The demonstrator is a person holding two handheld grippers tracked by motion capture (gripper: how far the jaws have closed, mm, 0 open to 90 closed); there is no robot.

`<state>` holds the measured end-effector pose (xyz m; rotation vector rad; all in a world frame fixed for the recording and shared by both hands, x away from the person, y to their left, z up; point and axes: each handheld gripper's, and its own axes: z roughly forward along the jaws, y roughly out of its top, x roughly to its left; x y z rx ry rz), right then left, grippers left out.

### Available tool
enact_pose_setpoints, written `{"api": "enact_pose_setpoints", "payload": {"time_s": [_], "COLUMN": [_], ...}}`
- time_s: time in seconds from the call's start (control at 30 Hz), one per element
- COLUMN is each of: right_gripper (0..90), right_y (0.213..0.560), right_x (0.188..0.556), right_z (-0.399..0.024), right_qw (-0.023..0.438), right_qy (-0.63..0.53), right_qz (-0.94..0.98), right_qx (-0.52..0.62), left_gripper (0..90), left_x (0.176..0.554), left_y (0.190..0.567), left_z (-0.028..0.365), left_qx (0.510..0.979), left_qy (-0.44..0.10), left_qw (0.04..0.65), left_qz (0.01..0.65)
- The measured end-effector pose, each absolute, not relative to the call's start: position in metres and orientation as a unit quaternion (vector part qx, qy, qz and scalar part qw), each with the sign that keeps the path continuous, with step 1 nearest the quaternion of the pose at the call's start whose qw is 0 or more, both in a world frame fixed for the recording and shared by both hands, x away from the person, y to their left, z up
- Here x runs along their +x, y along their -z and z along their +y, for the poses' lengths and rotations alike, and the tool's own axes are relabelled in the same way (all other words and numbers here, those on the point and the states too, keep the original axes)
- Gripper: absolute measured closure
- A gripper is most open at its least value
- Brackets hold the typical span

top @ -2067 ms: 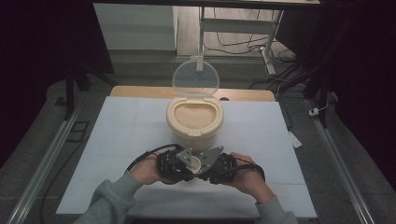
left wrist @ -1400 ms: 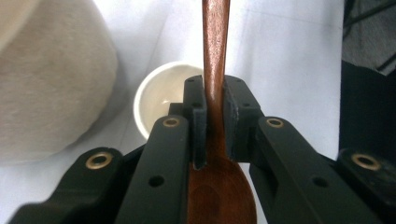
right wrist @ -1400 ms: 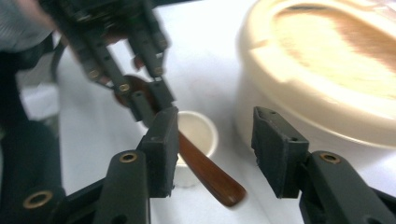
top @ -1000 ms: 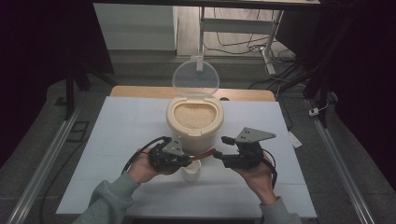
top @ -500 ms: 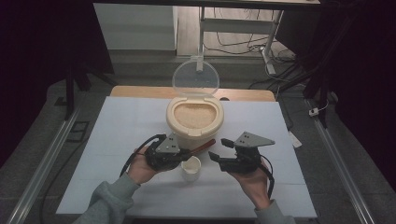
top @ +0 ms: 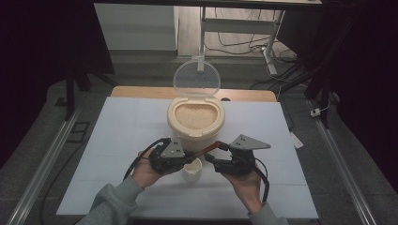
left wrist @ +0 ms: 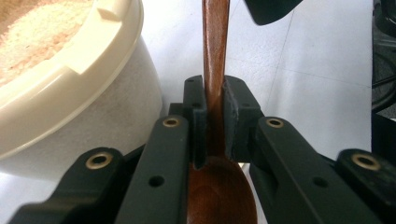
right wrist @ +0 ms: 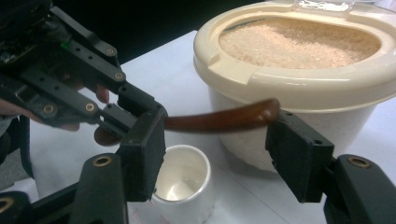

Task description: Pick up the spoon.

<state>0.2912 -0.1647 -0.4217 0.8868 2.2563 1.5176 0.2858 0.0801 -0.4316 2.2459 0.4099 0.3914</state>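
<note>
left hand-held gripper (left wrist: 215, 116) clamps the wooden spoon (left wrist: 215, 56) beside the rice container (left wrist: 70, 70)

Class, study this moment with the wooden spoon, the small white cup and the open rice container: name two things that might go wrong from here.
1. The left gripper clamps the wooden spoon at its neck alone, while the right gripper stands open around the handle end; a clumsy regrasp might twist or drop it.
2. The small white cup stands empty directly under the spoon, close to the rice container; a low gripper might tip it.
</note>
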Motion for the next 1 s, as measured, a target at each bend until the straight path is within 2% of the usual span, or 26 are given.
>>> {"api": "enact_pose_setpoints", "payload": {"time_s": [0.27,0.6,1.0], "right_gripper": [49.9,64.7,66.9], "right_y": [0.425,0.418,0.416], "right_x": [0.289,0.283,0.281], "right_z": [-0.16,-0.162,-0.165], "right_qw": [0.119,0.118,0.116], "right_qy": [-0.54,-0.575,-0.591], "right_qz": [0.769,0.746,0.729], "right_qx": [0.32,0.315,0.326], "left_gripper": [79.8,79.8,79.7], "left_x": [0.279,0.275,0.274], "left_y": [0.43,0.427,0.425], "left_z": [0.074,0.073,0.075], "left_qx": [0.89,0.886,0.882], "left_qy": [-0.167,-0.18,-0.183], "left_qw": [0.396,0.401,0.409], "left_qz": [0.15,0.147,0.147]}}
